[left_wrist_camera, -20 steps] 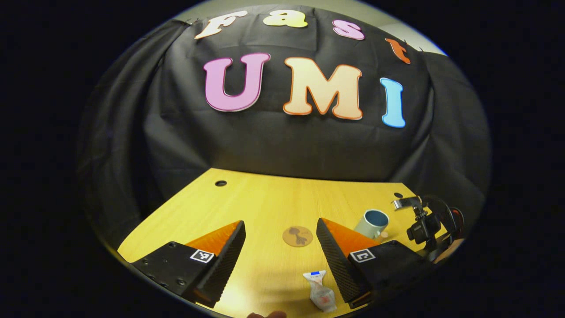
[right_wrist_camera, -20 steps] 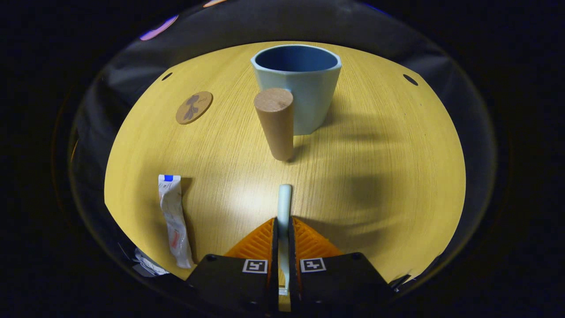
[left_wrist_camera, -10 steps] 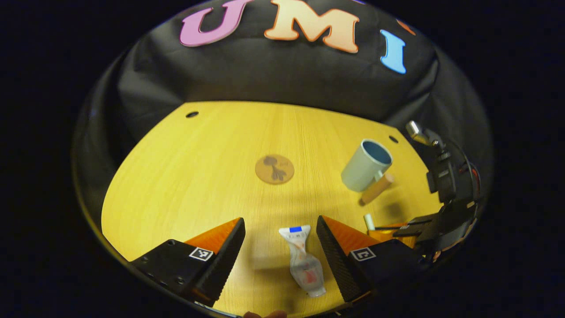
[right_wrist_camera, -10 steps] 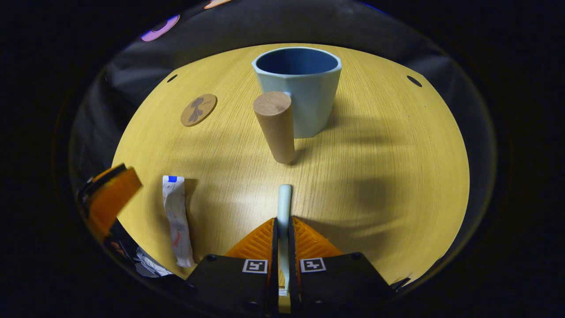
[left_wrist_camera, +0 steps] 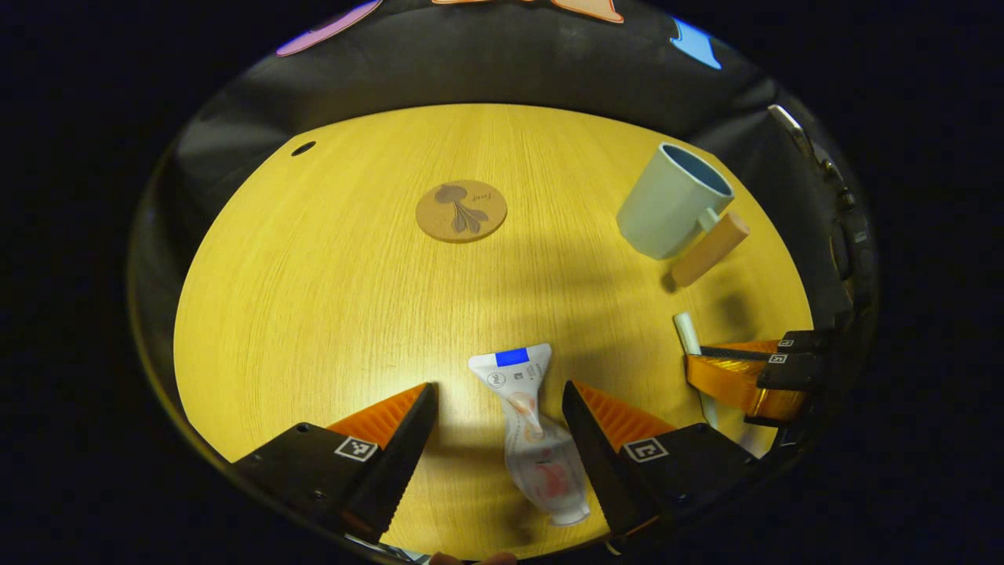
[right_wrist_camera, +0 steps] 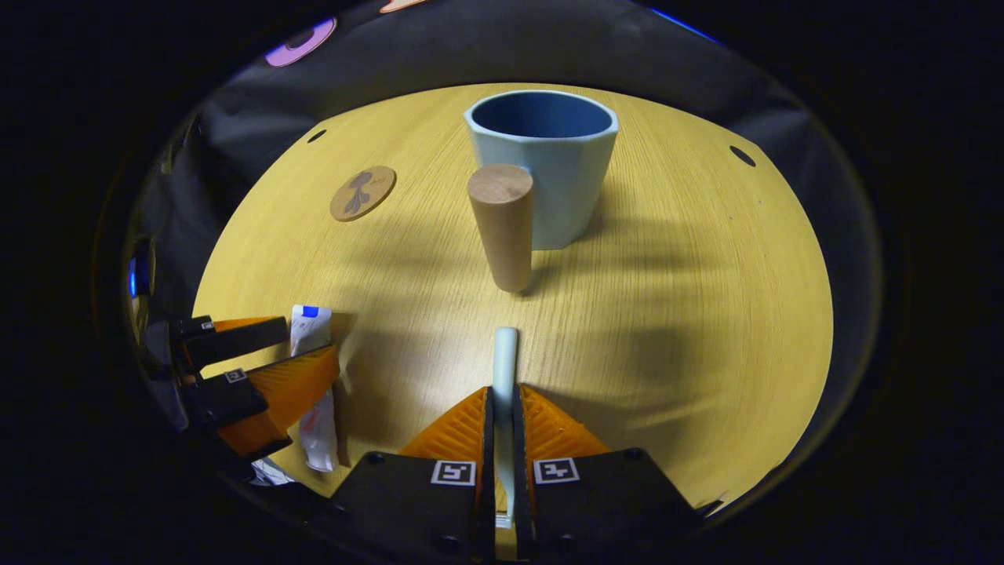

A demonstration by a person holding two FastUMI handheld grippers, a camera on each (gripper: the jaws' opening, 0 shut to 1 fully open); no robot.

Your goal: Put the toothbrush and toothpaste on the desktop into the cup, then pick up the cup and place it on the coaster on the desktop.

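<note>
A white toothpaste tube (left_wrist_camera: pixel 529 428) lies flat on the yellow desktop (left_wrist_camera: pixel 314 275). My left gripper (left_wrist_camera: pixel 496 388) is open, with one finger on each side of the tube and neither touching it. The right gripper view shows that tube (right_wrist_camera: pixel 318 430) under the left gripper (right_wrist_camera: pixel 310 345). My right gripper (right_wrist_camera: pixel 502 392) is shut on a pale toothbrush handle (right_wrist_camera: pixel 504 357) that points at the cup. The light-blue cup (right_wrist_camera: pixel 545 169) stands upright and empty, its wooden handle (right_wrist_camera: pixel 502 224) facing me. The left gripper view has the cup (left_wrist_camera: pixel 671 202), the toothbrush (left_wrist_camera: pixel 686 329) and the right gripper (left_wrist_camera: pixel 718 369) at its right.
A round cork coaster (left_wrist_camera: pixel 461 210) with a dark motif lies at the middle back of the desktop, left of the cup; the right gripper view shows the coaster (right_wrist_camera: pixel 362 192) too. Black cloth hangs behind the desk. Small holes (left_wrist_camera: pixel 303 147) mark the far corners.
My left gripper has tilted down and come forward over the toothpaste, so its open fingers now flank the tube. The right gripper has kept its hold on the toothbrush and barely moved.
</note>
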